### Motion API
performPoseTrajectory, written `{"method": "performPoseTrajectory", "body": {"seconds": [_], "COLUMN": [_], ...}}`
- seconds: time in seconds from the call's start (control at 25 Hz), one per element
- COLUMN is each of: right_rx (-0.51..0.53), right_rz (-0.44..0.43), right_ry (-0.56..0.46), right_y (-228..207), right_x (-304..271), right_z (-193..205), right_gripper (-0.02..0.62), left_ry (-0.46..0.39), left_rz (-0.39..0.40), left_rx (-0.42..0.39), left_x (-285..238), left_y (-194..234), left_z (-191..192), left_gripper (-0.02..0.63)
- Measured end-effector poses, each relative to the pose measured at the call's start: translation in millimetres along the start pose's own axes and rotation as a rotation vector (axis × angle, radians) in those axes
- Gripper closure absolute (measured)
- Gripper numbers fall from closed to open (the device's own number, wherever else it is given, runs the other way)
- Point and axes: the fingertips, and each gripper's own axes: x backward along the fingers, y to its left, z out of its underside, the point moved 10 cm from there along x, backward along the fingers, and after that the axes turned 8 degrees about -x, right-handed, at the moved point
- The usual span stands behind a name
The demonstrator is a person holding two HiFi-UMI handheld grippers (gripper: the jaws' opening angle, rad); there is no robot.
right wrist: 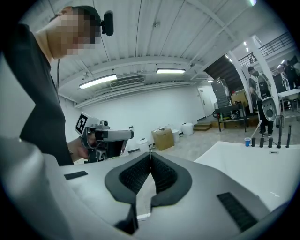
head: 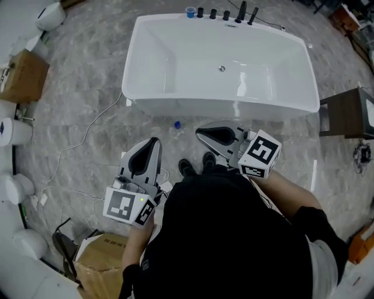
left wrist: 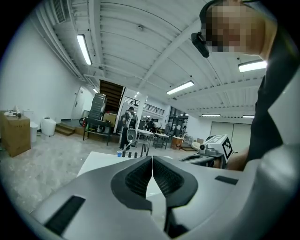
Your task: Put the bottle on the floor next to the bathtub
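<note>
The bathtub (head: pixel 175 108) is smooth, glossy white. The floor (head: pixel 82 99) around it looks like polished grey marbled stone. The box (head: pixel 26 76) at upper left is matt brown cardboard.

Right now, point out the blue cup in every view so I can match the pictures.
Head view: the blue cup stands at the top edge, on the bathtub far rim, at the left end of the black fittings.
Left gripper view: the cup is small, left of centre, on the tub's far rim.
Right gripper view: the cup is at the far right, on the rim.
Shared landmark: the row of black fittings, just right of the cup in all three.
</note>
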Motion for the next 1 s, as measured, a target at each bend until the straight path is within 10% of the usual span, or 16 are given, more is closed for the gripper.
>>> {"method": "performPoseTrajectory", "body": {"seconds": [0.2, 1.0], "right_rx": [-0.176, 0.234], "right_rz": [-0.037, 0.103], "right_ry": [-0.126, -0.298], "right_y": [7.6, -24.8], "right_x": [18.1, 53.5], "right_z": [-16.1, -105.5], "right_gripper": [0.568, 0.568], "left_ry": [-0.009, -0.063], "left_rz": [0.028, -0.095], "left_rx": [-0.014, -0.173], "left_x": [2.2, -90.3], "left_y": [2.3, 1.5], "left_z": [-16.5, -88.9], "left_gripper": [0.588, 0.588]}}
